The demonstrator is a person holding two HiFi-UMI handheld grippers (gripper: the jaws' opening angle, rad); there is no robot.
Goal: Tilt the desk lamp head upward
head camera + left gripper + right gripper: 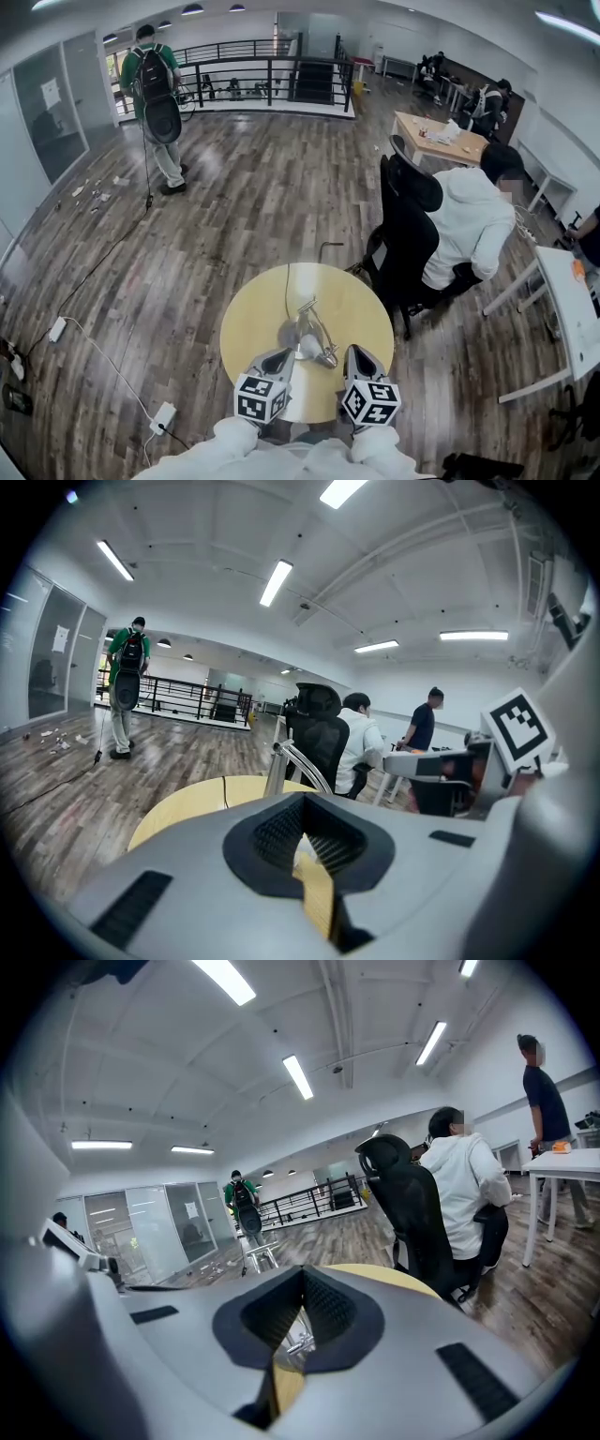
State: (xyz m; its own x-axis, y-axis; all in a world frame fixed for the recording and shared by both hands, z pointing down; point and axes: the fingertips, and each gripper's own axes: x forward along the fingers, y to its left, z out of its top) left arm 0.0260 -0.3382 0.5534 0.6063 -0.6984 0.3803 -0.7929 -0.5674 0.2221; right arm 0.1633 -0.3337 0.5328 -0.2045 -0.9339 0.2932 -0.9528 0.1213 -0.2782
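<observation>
A silver desk lamp point(311, 335) stands on the round yellow table point(253, 314), its head low near the table top and its jointed arm folded above it. My left gripper point(278, 358) is at the near edge of the table, just left of the lamp, shut with nothing in it. My right gripper point(357, 356) is just right of the lamp, also shut and empty. The left gripper view shows the lamp's arm point(284, 759) beyond the closed left gripper point(302, 810). In the right gripper view the lamp point(259, 1258) stands to the left, past the closed right gripper point(302, 1283).
A black office chair point(406, 234) with a seated person in a white hoodie point(472, 225) is close behind the table at the right. A white desk point(574, 309) stands further right. A person with a backpack point(154, 94) stands far left. A power strip point(161, 417) and cable lie on the floor.
</observation>
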